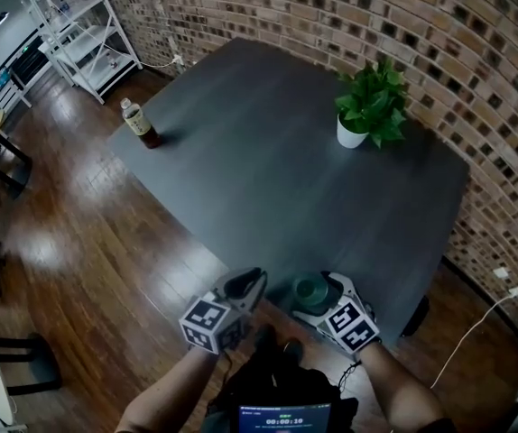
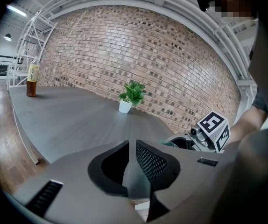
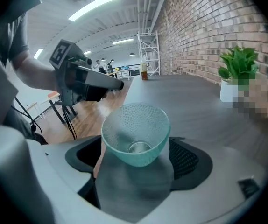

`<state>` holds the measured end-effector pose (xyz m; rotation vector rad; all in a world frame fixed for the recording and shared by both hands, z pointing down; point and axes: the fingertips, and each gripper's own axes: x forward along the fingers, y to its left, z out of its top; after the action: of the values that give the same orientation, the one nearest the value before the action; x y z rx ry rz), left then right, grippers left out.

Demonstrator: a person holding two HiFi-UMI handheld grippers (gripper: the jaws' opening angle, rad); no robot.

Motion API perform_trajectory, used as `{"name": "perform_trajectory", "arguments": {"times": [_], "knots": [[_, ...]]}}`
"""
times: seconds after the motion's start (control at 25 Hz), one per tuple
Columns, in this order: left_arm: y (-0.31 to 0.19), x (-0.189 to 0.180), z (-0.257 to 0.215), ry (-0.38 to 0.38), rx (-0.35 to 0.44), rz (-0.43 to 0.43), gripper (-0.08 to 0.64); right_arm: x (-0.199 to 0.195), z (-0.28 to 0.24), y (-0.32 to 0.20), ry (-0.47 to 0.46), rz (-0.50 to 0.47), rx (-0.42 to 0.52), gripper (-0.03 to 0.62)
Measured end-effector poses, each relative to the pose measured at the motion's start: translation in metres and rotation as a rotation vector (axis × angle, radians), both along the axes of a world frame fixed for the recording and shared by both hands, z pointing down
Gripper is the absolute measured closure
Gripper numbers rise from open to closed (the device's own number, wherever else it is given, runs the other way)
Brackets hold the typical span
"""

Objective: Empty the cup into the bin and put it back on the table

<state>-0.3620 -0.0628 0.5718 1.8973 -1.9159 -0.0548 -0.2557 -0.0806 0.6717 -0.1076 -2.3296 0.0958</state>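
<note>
A translucent green cup [image 1: 311, 290] sits between the jaws of my right gripper [image 1: 313, 298], which is shut on it at the near edge of the dark grey table [image 1: 268, 161]. In the right gripper view the cup [image 3: 136, 136] stands upright with its mouth up and looks empty. I cannot tell whether its base touches the table. My left gripper [image 1: 251, 284] hovers just left of it, off the table's near corner, jaws together with nothing between them. From the left gripper view, the right gripper's marker cube [image 2: 214, 127] shows close on the right.
A potted plant [image 1: 370, 106] in a white pot stands at the table's far right. A bottle [image 1: 139, 123] stands at the far left corner. A white shelf rack [image 1: 78, 34] and a brick wall [image 1: 476, 70] lie beyond. No bin is in view.
</note>
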Motion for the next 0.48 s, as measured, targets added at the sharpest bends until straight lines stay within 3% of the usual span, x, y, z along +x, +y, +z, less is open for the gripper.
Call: {"name": "perform_trajectory", "arguments": {"times": [0.4, 0.48], "knots": [[0.006, -0.002, 0.004, 0.005, -0.008, -0.010, 0.517, -0.013, 0.000, -0.001, -0.043, -0.002, 0.019, 0.129], [0.009, -0.005, 0.003, -0.006, -0.003, -0.024, 0.517, -0.013, -0.004, -0.003, -0.068, 0.001, 0.029, 0.167]]}}
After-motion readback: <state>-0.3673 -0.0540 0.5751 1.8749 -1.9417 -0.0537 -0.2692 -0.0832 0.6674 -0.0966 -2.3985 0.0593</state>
